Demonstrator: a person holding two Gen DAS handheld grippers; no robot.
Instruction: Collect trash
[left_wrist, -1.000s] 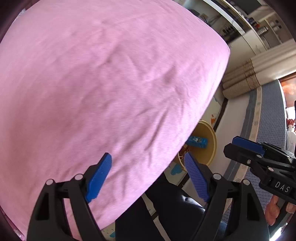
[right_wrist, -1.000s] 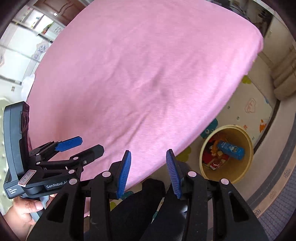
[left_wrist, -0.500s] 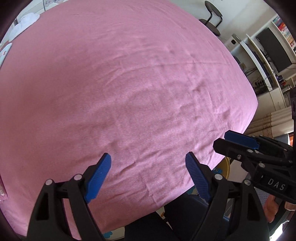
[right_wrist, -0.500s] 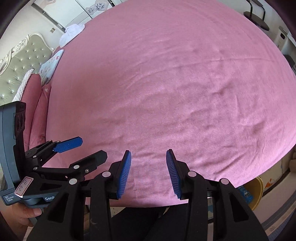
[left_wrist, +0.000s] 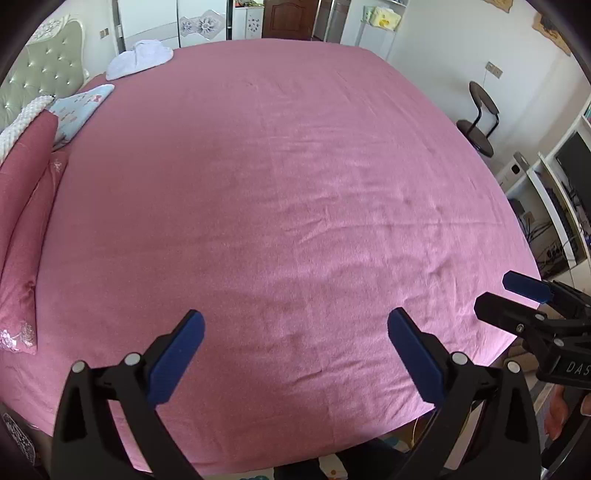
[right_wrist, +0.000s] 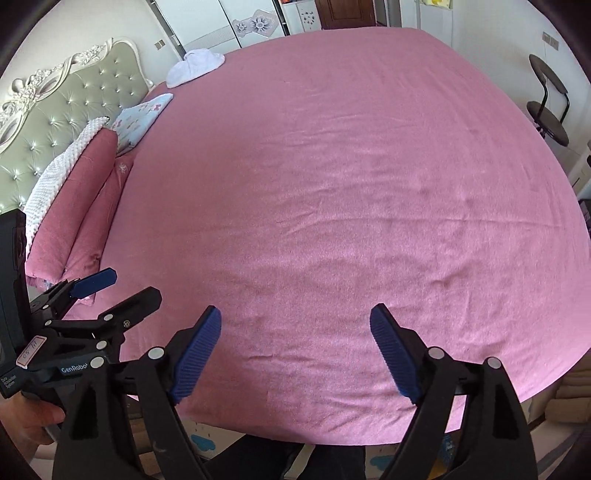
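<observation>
Trash is nowhere you can see on the pink bed (left_wrist: 288, 192). Your left tongs (left_wrist: 295, 332) and right tongs (right_wrist: 295, 332) hover side by side over its near edge, both spread apart and holding nothing.

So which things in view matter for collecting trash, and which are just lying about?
Job:
left gripper, open, empty
right gripper, open, empty
No trash visible on the pink bedsheet

Lying about:
white cloth
light blue pillow
pink quilt
chair
</observation>
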